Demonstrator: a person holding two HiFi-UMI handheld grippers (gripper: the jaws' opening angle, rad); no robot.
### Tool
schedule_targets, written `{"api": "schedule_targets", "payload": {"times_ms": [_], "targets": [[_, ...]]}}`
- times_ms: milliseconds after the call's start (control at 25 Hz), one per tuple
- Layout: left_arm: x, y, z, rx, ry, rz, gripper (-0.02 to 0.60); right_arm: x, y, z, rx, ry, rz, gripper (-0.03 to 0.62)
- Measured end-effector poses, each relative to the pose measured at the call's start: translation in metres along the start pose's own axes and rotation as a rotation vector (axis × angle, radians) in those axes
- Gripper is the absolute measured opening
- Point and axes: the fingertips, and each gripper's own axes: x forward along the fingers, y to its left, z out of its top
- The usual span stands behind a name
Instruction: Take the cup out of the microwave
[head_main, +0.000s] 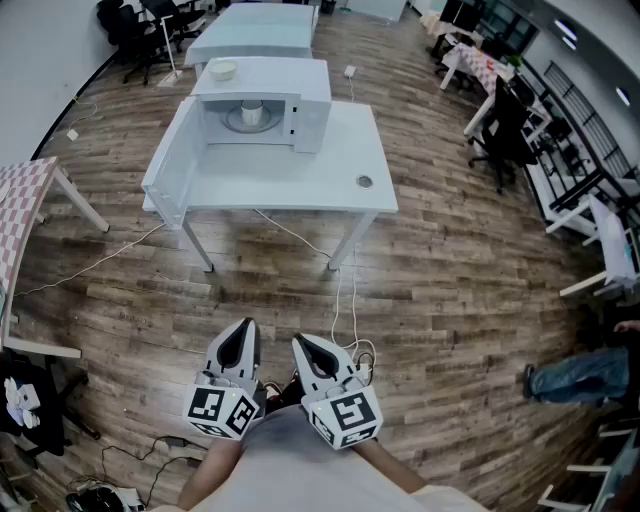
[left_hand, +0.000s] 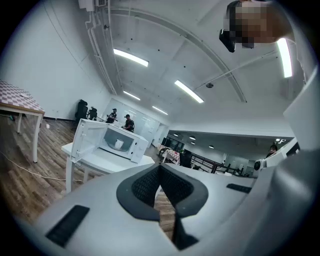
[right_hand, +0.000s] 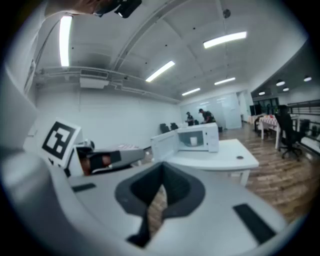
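While the cup (head_main: 251, 108) stands upright inside the open microwave (head_main: 312, 110) on the bench (head_main: 340, 190), far off in the head view, I judge it light, rigid and slippery. I'd grip its wall, minding the door (head_main: 170, 165) swung left.

Left gripper view: the left gripper (left_hand: 160, 167) has its jaws clenched on nothing, with open floor (left_hand: 25, 165) ahead.

Right gripper view: the right gripper (right_hand: 161, 175) is likewise closed and empty.

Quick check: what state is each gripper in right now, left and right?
Left gripper: jaws closed, holding nothing.
Right gripper: jaws closed, holding nothing.
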Motion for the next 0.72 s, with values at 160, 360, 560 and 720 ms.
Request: {"api": "schedule_targets", "payload": {"times_ms": [160,360,560,720], "targets": [[0.006,-0.005,-0.005,-0.006,0.017,-0.005,0.015,0.0,-0.006,-0.001,0.008,0.002,0.005,0.021],[0.01,-0.009,-0.01,-0.006,0.027,-0.006,0.015,0.0,-0.012,-0.005,0.039,0.016,0.022,0.021],[0.019,-0.014,-0.012,-0.003,0.029,-0.003,0.015,-0.001,-0.024,-0.004,0.071,0.006,0.043,0.022],[0.035,-0.017,-0.013,0.014,0.034,0.0,0.015,0.005,-0.037,0.0,0.075,0.0,0.051,0.023]]}}
